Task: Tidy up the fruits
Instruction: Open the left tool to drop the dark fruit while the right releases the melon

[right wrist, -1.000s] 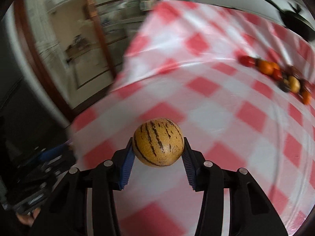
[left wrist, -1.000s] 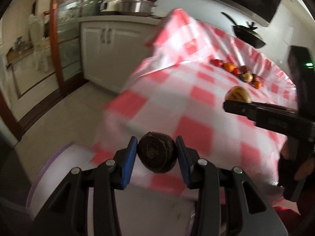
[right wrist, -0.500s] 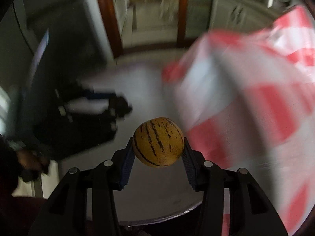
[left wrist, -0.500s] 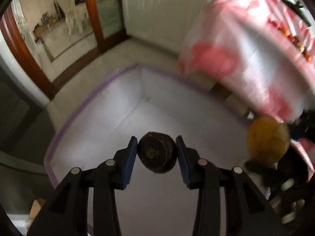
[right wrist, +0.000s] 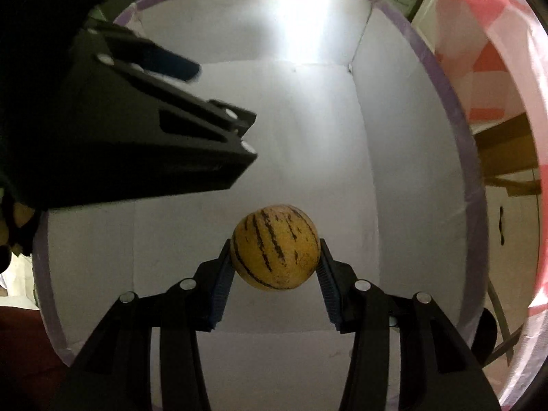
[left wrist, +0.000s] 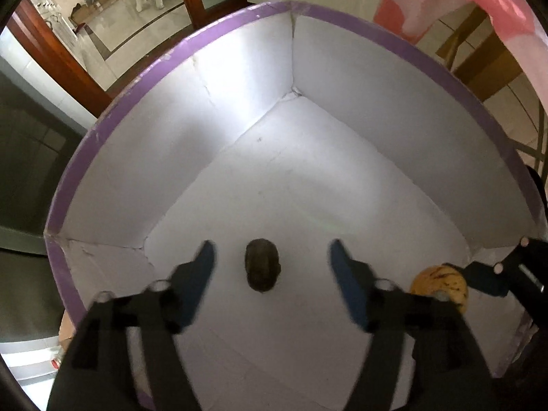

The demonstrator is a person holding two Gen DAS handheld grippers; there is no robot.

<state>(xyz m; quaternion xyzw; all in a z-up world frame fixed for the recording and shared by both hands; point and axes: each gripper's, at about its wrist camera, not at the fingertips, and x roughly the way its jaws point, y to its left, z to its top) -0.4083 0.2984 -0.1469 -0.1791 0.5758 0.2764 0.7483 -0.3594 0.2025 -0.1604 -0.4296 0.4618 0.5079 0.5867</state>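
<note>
A white box with a purple rim [left wrist: 219, 27] fills both views; it also shows in the right wrist view [right wrist: 445, 78]. My left gripper [left wrist: 272, 257] is open over the box, and a dark brown round fruit [left wrist: 262, 269] sits free between its spread fingers, below them in the box. My right gripper [right wrist: 275, 253] is shut on a yellow striped melon-like fruit [right wrist: 275, 246] and holds it over the box. That fruit shows at the lower right of the left wrist view [left wrist: 438, 286]. The left gripper's body [right wrist: 137, 126] crosses the upper left of the right wrist view.
The red-and-white checked tablecloth [right wrist: 486, 51] hangs beside the box on the right, also in the left wrist view [left wrist: 479, 7]. A wooden chair or table frame [left wrist: 479, 61] stands under it. Tiled floor and a wooden door frame [left wrist: 68, 65] lie beyond the box.
Both grippers have swung from the table down over the box. My left gripper has opened and let go of the dark fruit, which is now clear of the fingers. My right gripper still holds the striped fruit.
</note>
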